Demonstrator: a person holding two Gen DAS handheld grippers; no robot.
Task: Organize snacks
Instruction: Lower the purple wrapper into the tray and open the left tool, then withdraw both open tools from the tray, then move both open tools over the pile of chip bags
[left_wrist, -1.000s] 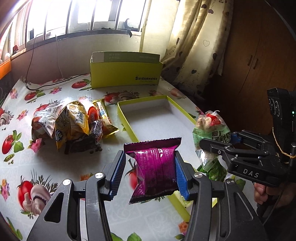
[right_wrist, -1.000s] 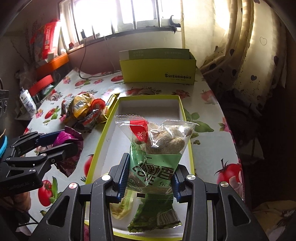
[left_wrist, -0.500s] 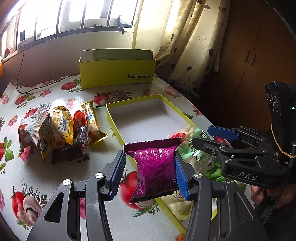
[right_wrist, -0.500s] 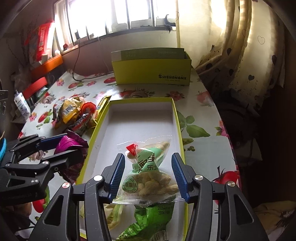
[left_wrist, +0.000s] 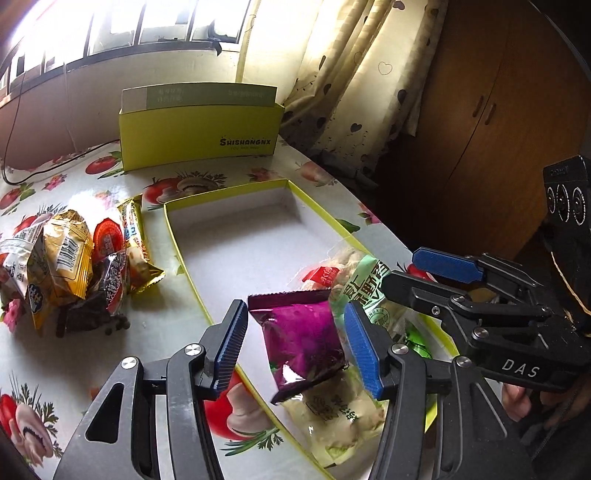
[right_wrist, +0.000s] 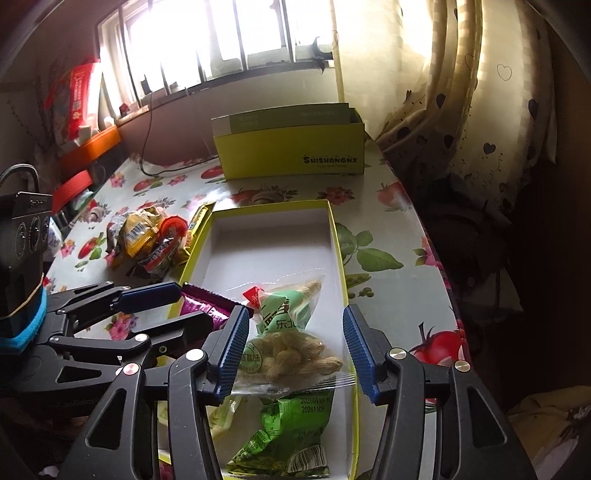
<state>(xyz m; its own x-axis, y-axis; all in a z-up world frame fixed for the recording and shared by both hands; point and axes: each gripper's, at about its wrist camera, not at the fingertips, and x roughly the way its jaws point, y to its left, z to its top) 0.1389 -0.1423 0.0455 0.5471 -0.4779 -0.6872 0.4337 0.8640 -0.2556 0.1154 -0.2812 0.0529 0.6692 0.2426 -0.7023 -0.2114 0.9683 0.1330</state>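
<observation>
Snacks sit in two groups on the tomato-and-mushroom patterned tablecloth (left_wrist: 55, 369): a loose pile of foil and plastic snack packets (left_wrist: 74, 258) just left of the shallow yellow-rimmed cardboard tray (left_wrist: 258, 243), and several packets at the near end of that tray. The pile holds at least five packets, among them a gold one, a red one and a dark one, though the overlap hides an exact count. In the tray, a clear-and-green bag of peanuts in the shell (right_wrist: 291, 343) lies on the white floor, a crumpled bright green packet (right_wrist: 284, 443) lies nearer to the camera and partly under it, and a pale cream packet (left_wrist: 336, 417) lies by the tray's left wall. The left gripper (left_wrist: 295, 343) has its two blue-padded fingers spread apart around one magenta foil packet (left_wrist: 303, 339), which tilts over the cream packet; whether the pads touch it cannot be told. The right gripper (right_wrist: 291, 350) stands wide over the peanut bag, its pads clear of the bag on both sides. One upright yellow-green box printed with dark lettering (left_wrist: 199, 136) stands at the far edge of the table, well apart from the tray, below the window and beside the heart-print curtain (left_wrist: 351, 92)
</observation>
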